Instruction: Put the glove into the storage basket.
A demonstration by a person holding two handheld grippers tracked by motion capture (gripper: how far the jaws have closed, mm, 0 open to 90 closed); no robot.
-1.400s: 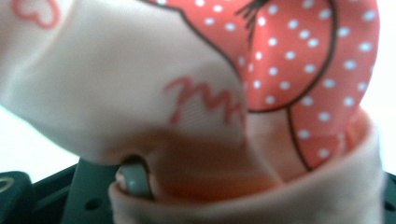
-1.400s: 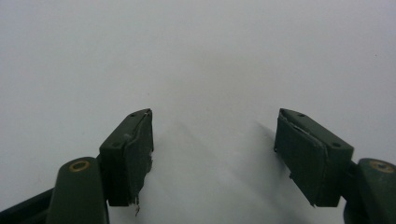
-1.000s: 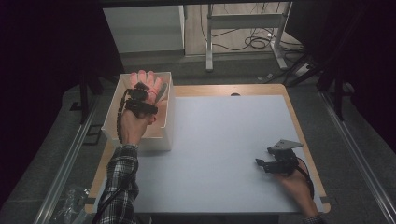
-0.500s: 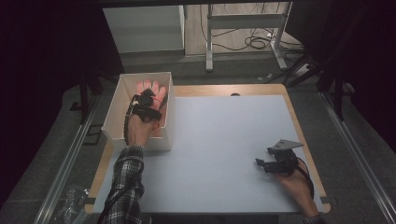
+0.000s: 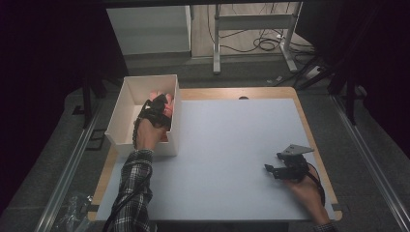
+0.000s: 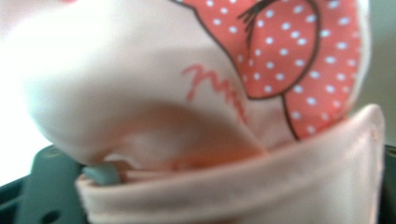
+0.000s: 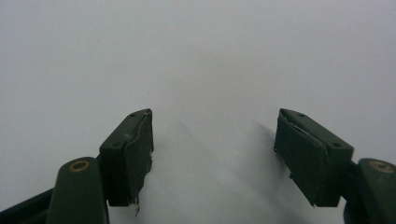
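Fabric is filling the left gripper view — a pale pink garment [image 6: 196,93] with a polka-dot bow print, bunched right against the lens. Left of centre in the high view, the left gripper [image 5: 157,108] is now sitting deeper in the white box [image 5: 125,104] than a second ago, apparently clenching on the cloth, so lifting out looks imminent. The right gripper [image 5: 278,170] is idling lower right on the table [image 5: 232,140] — spread wide, holding nothing.

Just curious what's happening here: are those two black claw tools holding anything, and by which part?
The left gripper, inside the white box, seems to pinch a pink cloth by its folded edge. The right gripper holds nothing.
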